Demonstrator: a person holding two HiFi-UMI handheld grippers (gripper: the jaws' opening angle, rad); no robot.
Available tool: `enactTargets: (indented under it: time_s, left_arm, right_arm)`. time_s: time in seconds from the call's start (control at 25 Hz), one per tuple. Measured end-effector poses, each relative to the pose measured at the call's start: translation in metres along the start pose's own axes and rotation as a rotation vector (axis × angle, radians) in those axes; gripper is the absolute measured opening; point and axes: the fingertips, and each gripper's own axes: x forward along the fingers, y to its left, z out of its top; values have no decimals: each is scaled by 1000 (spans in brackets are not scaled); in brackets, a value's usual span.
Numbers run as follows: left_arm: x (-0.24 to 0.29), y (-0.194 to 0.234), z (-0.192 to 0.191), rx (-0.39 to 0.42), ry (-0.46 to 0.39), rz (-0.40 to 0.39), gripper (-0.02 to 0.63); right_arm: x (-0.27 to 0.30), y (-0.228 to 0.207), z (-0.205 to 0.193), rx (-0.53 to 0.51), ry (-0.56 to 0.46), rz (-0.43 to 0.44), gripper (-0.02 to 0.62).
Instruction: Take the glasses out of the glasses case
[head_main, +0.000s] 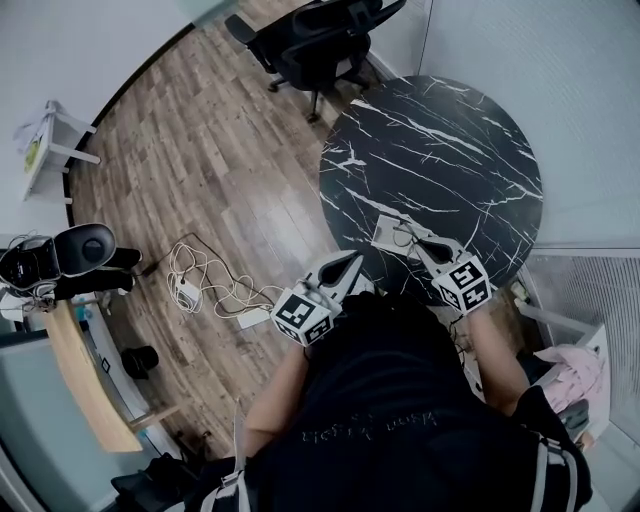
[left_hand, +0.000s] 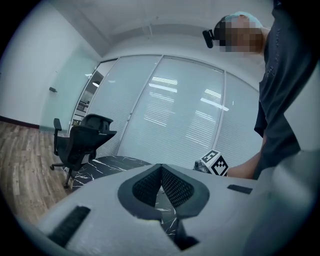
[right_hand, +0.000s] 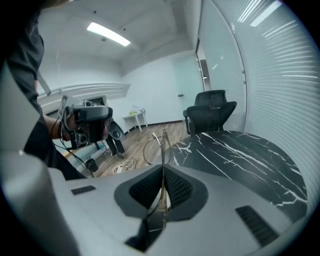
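Glasses (right_hand: 162, 150) pinched edge-on in right gripper (right_hand: 162, 172) fingers, lens forward; left gripper (left_hand: 161, 170) fingers together, empty.

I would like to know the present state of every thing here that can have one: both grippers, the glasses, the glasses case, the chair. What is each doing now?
Left gripper: jaws together, nothing between them.
Right gripper: jaws shut on the glasses.
Thin wire-framed glasses: pinched upright between the right jaws.
Grey glasses case: lying on the round black marble table; open or closed, cannot tell.
Black office chair: unoccupied, beside the table.
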Motion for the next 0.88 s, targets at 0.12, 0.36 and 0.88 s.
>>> enactTargets:
  time_s: [0.12,0.36,0.88]
  left_arm:
    - [-2,-3,2,4,-4,-9,20]
    - [-6,2,12,-36,-39,-9,20]
    - [-3,-2,34,-70,-85,-54,20]
  right_arm:
    - [-13,1,13,52,-65,-5,32]
    - [-28,6,35,87,-146,-7,32]
    - [-82,12,82,333,-395,30,32]
